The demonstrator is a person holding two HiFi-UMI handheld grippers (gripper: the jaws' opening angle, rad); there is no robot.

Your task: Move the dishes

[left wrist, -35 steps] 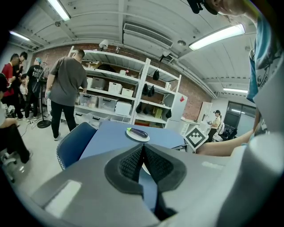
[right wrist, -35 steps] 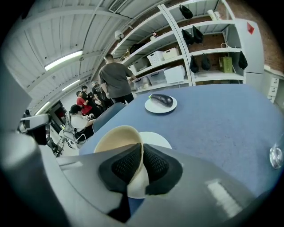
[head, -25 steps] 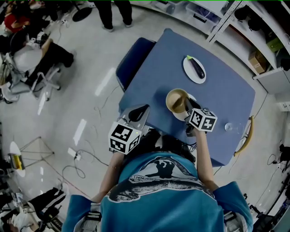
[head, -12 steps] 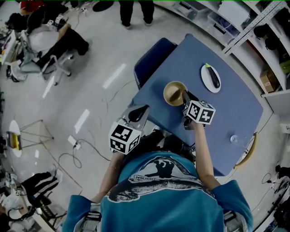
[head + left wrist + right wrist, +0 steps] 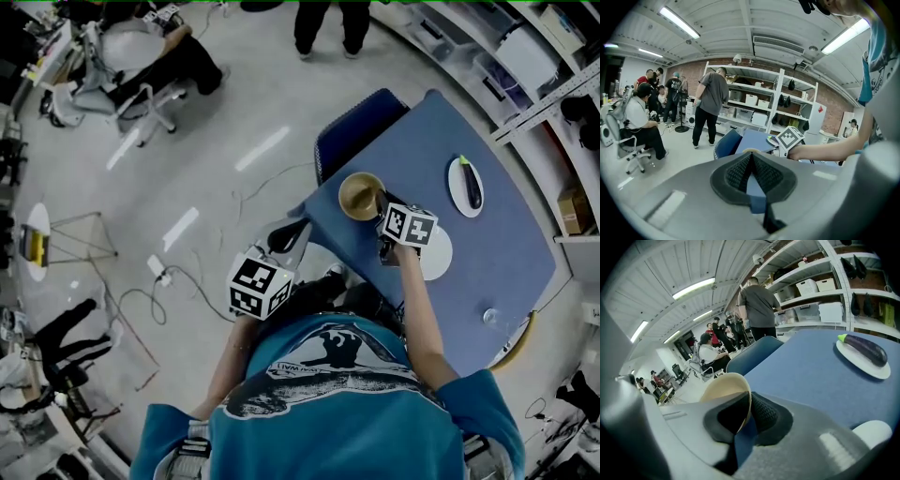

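Note:
My right gripper is shut on the rim of a tan bowl, which hangs over the near left corner of the blue table. To the right of that hand, an empty white plate lies on the table. Farther back, a second white plate carries a dark eggplant. Off the table's left edge, my left gripper hangs over the floor, shut, with nothing between its pads.
A blue chair stands at the table's far left side. A small clear object sits near the table's right front edge. Shelving runs behind the table. People stand and sit across the floor, where cables lie.
The right gripper has carried the bowl leftward off the white plate, which is now uncovered. The left gripper has shifted a little, still shut and holding nothing.

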